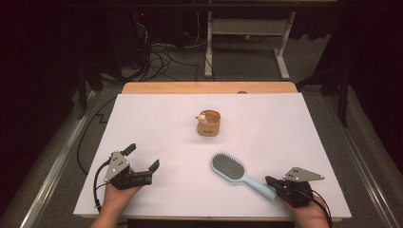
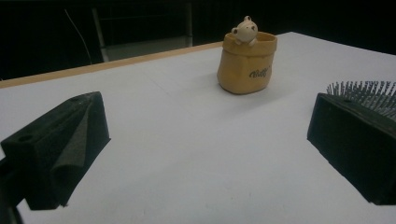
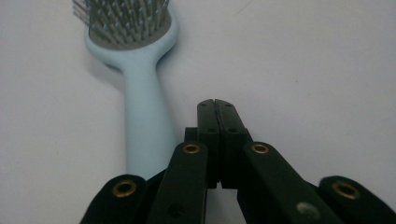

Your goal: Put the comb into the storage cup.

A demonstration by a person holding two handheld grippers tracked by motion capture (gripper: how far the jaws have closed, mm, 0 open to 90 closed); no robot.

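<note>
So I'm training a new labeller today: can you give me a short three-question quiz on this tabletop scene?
1. True or false: the right gripper has its jaws pressed together, beside the hairbrush handle.
2. Which thing lies nearest the right gripper? A) hairbrush B) tan pouch C) left gripper
3. Fill in: a small ____ figure peeks over the pouch's rim.

Key: 1 true. 2 A. 3 bear; it shows best in the left gripper view. The left gripper's jaws stand wide apart with nothing between them.

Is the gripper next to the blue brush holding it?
No, the right gripper has its jaws pressed shut on nothing, beside the hairbrush handle.
</note>
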